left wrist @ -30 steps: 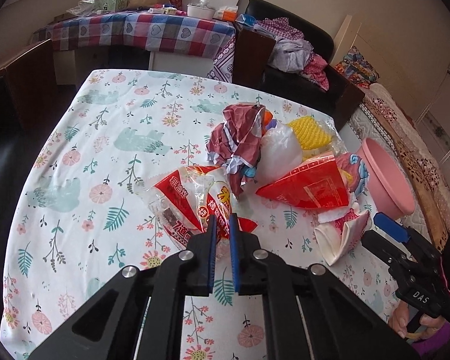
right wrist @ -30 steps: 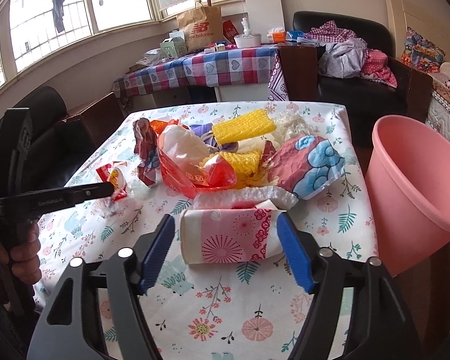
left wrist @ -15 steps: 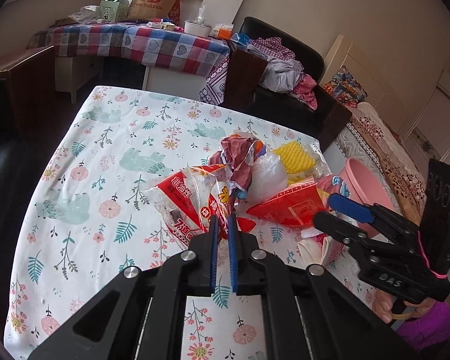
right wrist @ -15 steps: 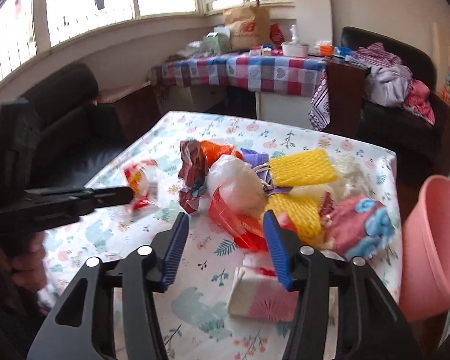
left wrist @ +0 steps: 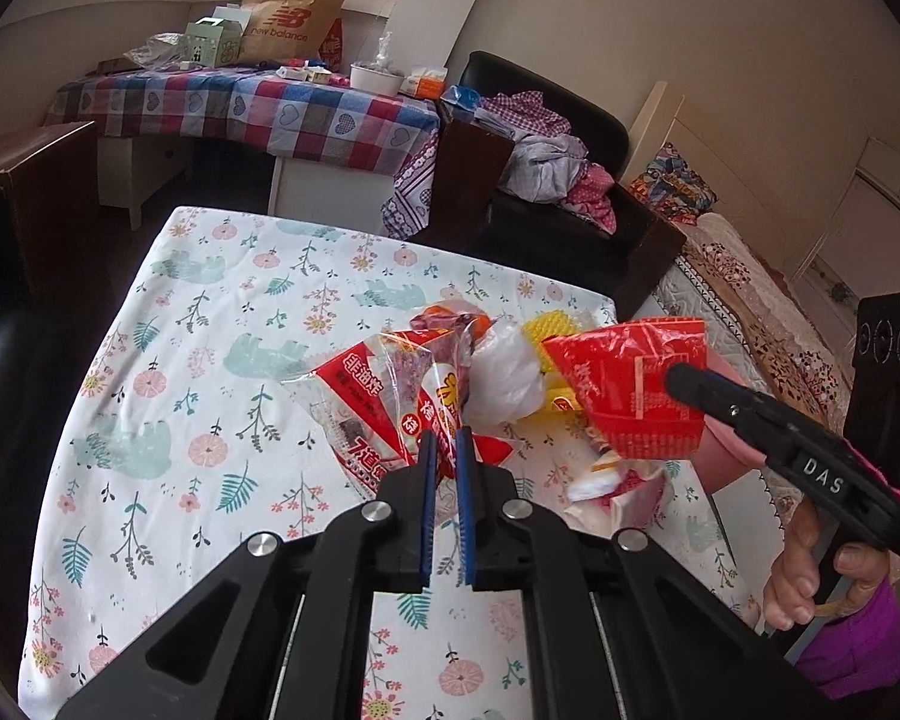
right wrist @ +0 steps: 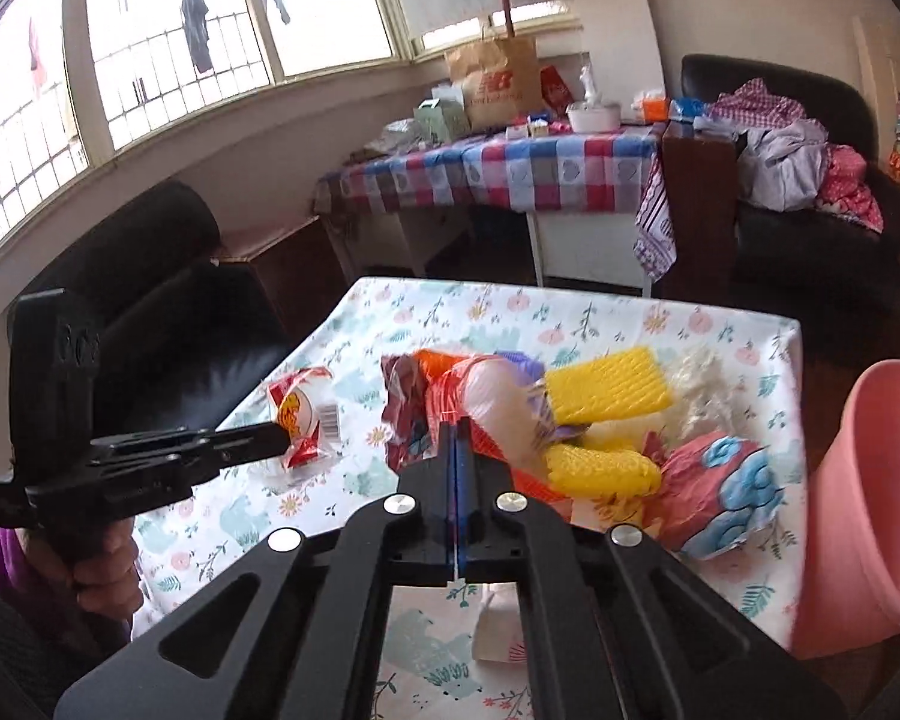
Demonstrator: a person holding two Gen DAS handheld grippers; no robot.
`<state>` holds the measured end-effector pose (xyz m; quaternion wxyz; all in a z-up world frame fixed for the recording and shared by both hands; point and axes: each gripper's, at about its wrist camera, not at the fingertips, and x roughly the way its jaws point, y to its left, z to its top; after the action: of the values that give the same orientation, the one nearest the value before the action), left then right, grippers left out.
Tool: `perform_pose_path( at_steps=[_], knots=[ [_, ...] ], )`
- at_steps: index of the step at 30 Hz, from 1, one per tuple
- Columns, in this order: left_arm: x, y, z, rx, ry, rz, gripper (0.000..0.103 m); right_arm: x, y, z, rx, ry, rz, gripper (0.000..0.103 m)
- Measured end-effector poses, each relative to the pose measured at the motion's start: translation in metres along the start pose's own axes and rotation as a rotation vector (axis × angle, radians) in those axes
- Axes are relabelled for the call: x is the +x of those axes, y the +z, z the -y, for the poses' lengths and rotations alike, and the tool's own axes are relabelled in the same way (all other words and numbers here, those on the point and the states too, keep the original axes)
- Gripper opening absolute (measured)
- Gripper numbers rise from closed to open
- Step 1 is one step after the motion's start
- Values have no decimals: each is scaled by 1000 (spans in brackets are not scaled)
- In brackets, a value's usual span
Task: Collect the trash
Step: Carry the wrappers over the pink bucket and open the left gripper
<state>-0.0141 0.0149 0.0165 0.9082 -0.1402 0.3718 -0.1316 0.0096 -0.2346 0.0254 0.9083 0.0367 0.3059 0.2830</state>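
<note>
Both tools clenched: left tool (left wrist: 442,450) on clear snack bag (left wrist: 384,414), right tool (right wrist: 455,432) on red wrapper (left wrist: 636,384).

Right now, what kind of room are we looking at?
Probably a lived-in home living room: a black armchair piled with clothes, a side table under a checked cloth, and laundry hanging outside the bay windows.

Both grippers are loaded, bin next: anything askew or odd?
Pink bin beside the table's right edge looks tilted, mouth toward the table. A flowered paper cup lies flattened on its side near the front edge.
</note>
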Motion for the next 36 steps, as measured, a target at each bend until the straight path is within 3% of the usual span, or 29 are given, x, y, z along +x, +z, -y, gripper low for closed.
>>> perform_pose_path(
  at_steps=[8,17,21,28,36],
  knots=[
    [10,24,54,76,-126,17,5,-49,5,64,121,-158,133,0],
    [67,45,154,222,-285,-38,5,-84,-15,157,298,-378,203,0],
    [100,48,202,281,-341,-85,6,-86,-27,187,339,-466,200,0],
    [164,42,279,357,-428,-179,6,-85,-52,220,426,-510,162,0],
    [217,30,321,379,-410,-241,9,-87,-68,238,472,-561,101,1]
  ],
)
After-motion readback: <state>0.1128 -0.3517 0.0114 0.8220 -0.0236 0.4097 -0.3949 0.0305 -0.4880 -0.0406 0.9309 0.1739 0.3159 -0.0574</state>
